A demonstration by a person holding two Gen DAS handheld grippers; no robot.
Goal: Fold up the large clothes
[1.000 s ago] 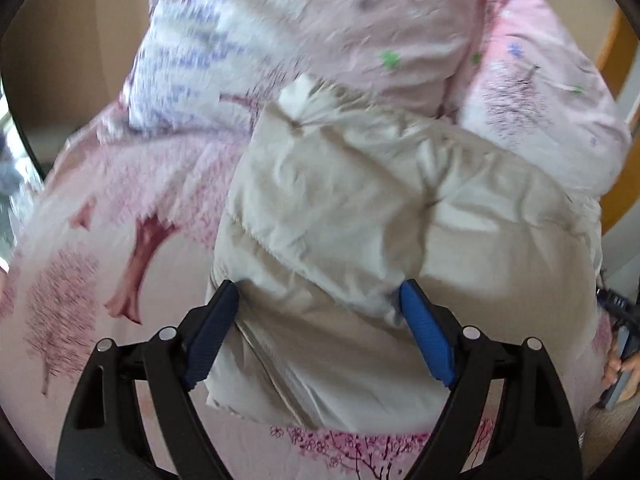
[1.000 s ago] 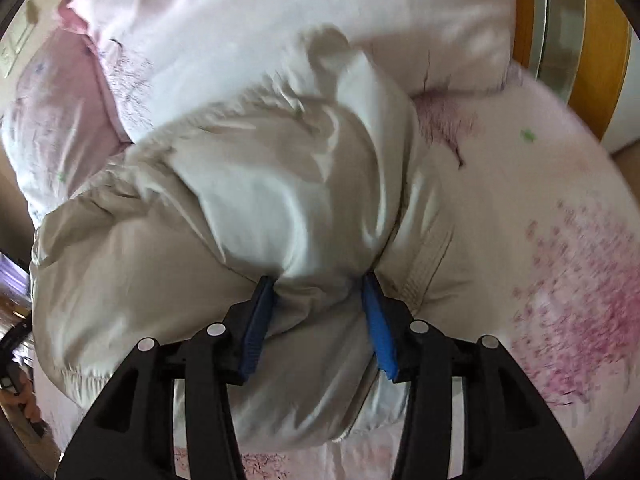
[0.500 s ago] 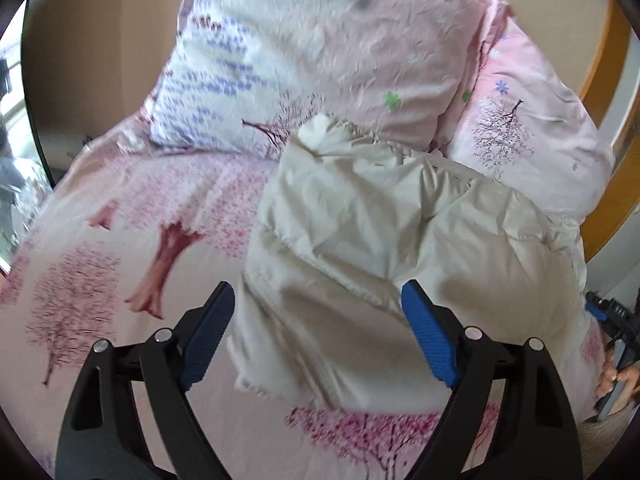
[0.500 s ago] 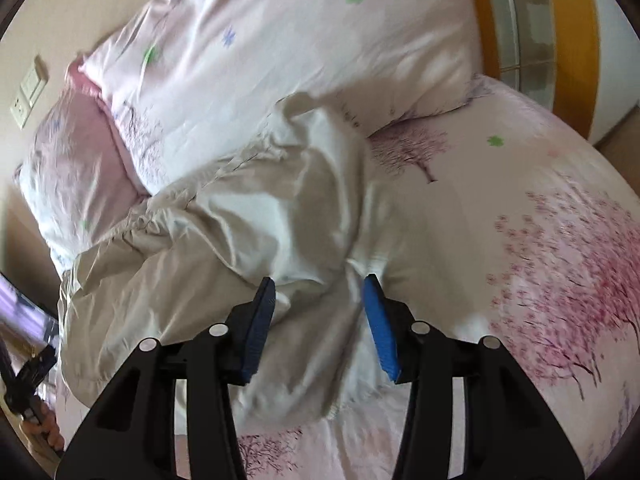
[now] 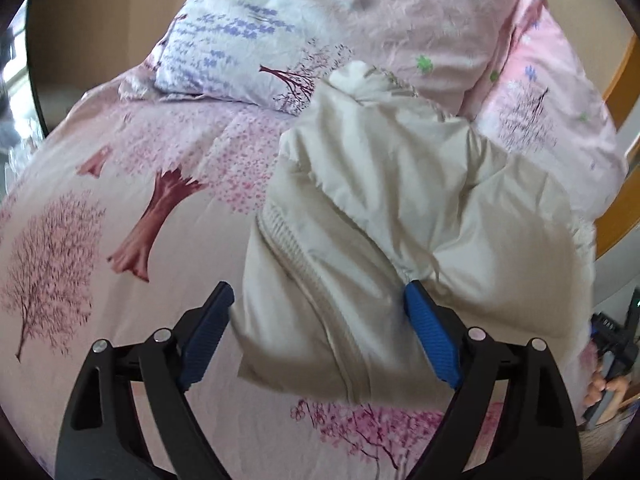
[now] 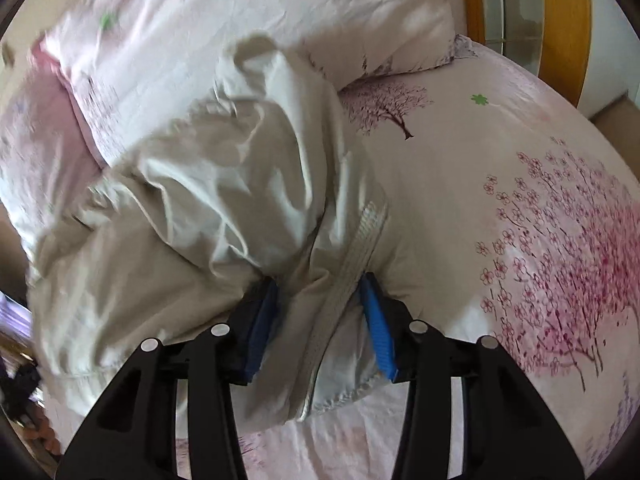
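Note:
A cream puffy jacket lies bunched on a pink tree-print bed sheet. My left gripper is open, its blue pads spread wide at the jacket's near edge, holding nothing. In the right wrist view the jacket fills the middle. My right gripper is part closed on the jacket's ribbed hem, with fabric bunched between its blue pads.
Pillows in pink and lavender print lie behind the jacket, also in the right wrist view. A wooden headboard stands at the far right. The sheet lies to the right of the jacket.
My left gripper has drawn back from the jacket and stays open. My right gripper has moved to the ribbed hem and closed on it.

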